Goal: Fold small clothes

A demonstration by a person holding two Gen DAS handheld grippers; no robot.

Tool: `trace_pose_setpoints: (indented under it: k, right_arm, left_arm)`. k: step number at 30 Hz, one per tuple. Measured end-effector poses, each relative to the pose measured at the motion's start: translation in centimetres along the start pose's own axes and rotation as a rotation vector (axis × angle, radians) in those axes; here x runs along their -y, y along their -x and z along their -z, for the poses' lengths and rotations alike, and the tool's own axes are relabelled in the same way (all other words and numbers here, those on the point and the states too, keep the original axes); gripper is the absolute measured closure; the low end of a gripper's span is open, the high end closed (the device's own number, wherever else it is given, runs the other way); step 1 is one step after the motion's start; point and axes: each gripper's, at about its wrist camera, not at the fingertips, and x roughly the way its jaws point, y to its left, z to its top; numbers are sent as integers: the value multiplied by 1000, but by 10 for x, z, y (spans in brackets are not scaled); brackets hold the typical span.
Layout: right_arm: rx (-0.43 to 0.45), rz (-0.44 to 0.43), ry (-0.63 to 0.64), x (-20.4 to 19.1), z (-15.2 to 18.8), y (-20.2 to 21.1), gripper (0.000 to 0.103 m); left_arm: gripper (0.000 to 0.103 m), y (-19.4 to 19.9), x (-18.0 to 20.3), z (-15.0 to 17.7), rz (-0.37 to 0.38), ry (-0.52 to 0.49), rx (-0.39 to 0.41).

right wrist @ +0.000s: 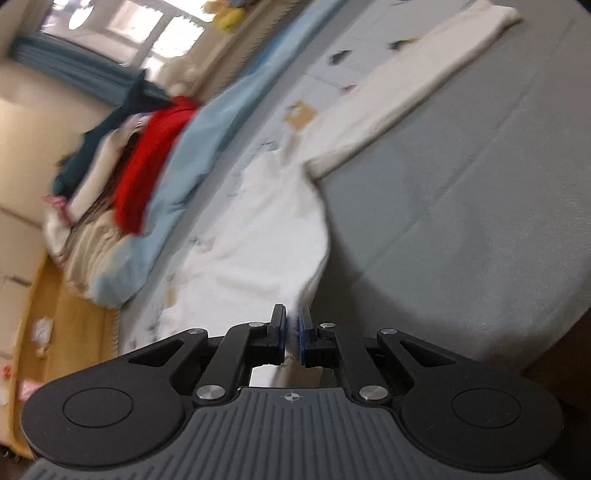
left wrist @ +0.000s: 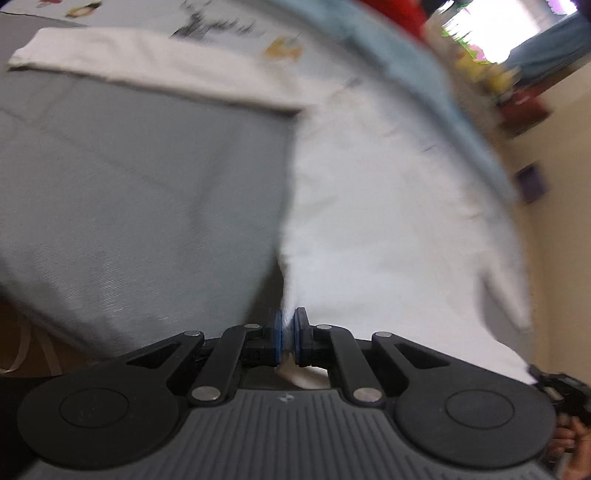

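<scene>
A white long-sleeved garment [left wrist: 388,206] with small printed figures lies on a grey bed surface [left wrist: 129,192]. One sleeve [left wrist: 129,70] stretches out to the far left. My left gripper [left wrist: 289,325] is shut on the garment's near edge, with cloth pinched between its blue pads. In the right wrist view the same garment [right wrist: 251,251] runs away from me, its sleeve [right wrist: 417,85] reaching to the upper right. My right gripper [right wrist: 293,325] is shut on another part of the garment's near edge. Both views are blurred.
A light blue blanket [right wrist: 221,122] lies along the far side of the garment, with a red cloth [right wrist: 151,166] and a pile of other clothes [right wrist: 92,177] beyond it. A window [right wrist: 122,29] with blue curtains is behind. A yellow wooden bed edge [right wrist: 55,314] is at left.
</scene>
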Motion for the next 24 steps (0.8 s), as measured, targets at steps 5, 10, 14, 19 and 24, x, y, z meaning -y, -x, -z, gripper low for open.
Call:
trace_pose_setpoints:
  k: [5,10,14,19,24]
  right_arm:
    - [-131,318,173,-2,19,-41,97]
    - [-116,358,159,9,22,-44,93]
    - [-161,321,159,8,28,-54,79]
    - [-190,341,216,-6,39,-62,74]
    - [-178,302,253,-13,43,-57,98]
  left_arm:
    - [90,-20,16,9,-98,-104,-76]
    - [79,-28,6,5,-101,-38,-97]
    - [76,-40,4,6,-101,-31,-145]
    - [82,-51,8,11,-129,-77,-171]
    - [96,-40,14,11,-107,-106,-99]
